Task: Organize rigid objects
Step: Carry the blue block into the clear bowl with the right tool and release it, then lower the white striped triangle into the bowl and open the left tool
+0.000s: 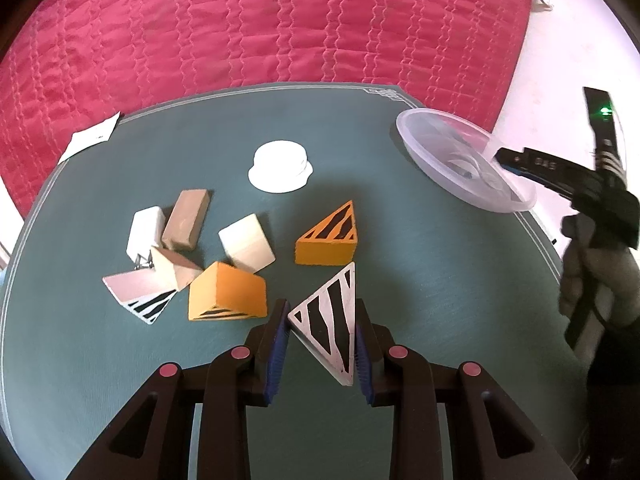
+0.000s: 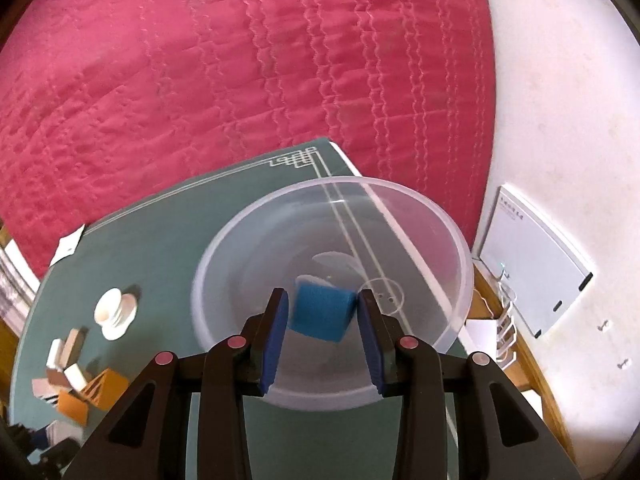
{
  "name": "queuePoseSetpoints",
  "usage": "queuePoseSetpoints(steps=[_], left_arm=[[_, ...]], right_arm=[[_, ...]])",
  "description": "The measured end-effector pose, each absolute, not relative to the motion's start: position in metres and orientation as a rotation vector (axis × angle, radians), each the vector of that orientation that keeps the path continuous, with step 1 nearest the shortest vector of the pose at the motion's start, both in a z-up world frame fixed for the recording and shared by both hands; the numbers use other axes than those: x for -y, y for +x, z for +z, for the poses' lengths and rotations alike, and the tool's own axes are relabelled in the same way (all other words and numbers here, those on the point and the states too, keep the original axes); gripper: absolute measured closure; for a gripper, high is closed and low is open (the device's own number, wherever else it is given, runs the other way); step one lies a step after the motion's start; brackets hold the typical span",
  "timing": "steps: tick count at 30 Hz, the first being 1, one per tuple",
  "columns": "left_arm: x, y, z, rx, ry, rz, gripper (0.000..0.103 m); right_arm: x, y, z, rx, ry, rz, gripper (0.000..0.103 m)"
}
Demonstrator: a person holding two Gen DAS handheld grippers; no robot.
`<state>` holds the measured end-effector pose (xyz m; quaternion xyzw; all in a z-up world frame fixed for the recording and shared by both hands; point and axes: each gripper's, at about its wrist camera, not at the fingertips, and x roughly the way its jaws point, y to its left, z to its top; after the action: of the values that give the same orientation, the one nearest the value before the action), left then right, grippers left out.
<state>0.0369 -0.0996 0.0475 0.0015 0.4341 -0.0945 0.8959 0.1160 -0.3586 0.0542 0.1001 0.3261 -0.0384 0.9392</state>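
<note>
In the left wrist view, my left gripper (image 1: 322,322) is shut on a white zebra-striped wedge block (image 1: 328,322), held between the blue pads just above the green mat (image 1: 420,280). Several wooden blocks lie ahead: an orange striped wedge (image 1: 329,236), another orange wedge (image 1: 227,294), plain blocks (image 1: 246,243) and a second zebra wedge (image 1: 138,294). In the right wrist view, my right gripper (image 2: 322,312) holds a blue block (image 2: 322,312) over the clear plastic bowl (image 2: 448,248). The bowl (image 1: 420,140) also shows at the mat's right edge in the left wrist view.
A white cap-shaped object (image 1: 280,166) sits mid-mat. A white card (image 1: 92,136) lies at the far left corner. A pink quilted bed (image 1: 260,24) lies beyond the mat. A white box (image 2: 536,256) leans at the right near a wooden edge.
</note>
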Motion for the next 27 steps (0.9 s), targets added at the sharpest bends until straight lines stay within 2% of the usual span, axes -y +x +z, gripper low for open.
queuePoseSetpoints(steps=[4, 27], left_arm=[[0.107, 0.042, 0.052, -0.892, 0.026, -0.195, 0.071], [0.198, 0.125, 0.087, -0.786, 0.066, -0.357, 0.071]], right_arm=[[0.364, 0.116, 0.047, -0.665, 0.227, -0.096, 0.061], [0.388, 0.098, 0.050, -0.589, 0.284, -0.203, 0.061]])
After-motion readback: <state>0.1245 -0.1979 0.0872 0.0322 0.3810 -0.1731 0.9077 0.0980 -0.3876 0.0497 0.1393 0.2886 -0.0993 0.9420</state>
